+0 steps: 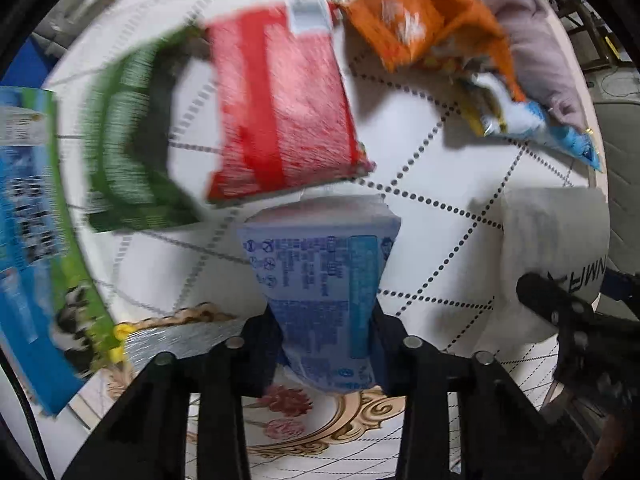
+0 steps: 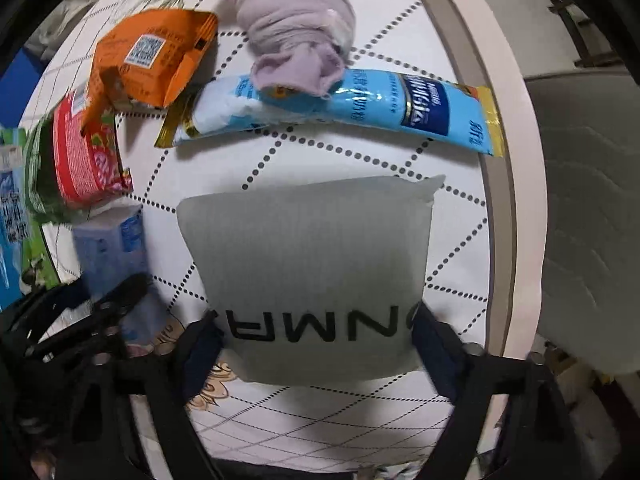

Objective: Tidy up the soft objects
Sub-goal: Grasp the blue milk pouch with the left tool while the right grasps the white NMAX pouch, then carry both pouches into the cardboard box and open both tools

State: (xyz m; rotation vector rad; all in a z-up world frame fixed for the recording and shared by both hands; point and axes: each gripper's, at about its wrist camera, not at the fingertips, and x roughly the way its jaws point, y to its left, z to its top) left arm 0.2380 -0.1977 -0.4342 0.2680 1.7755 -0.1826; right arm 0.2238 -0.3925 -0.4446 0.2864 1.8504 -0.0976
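Left claw [image 1: 328,344] clenched on blue tissue pack [image 1: 320,276], pinched narrow at the waist. Right claw [image 2: 316,344] grasping grey pouch [image 2: 308,264] by its lettered end. Best to lift both straight up, grip firm, clear of red packet [image 1: 280,108] and blue sachet [image 2: 360,108]. Both soft, crumpling, over white dotted cloth [image 2: 304,152].

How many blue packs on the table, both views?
2. Long blue sachet lies under the lilac cloth; pale blue tissue pack sits clamped in the left gripper. Others may be hidden.
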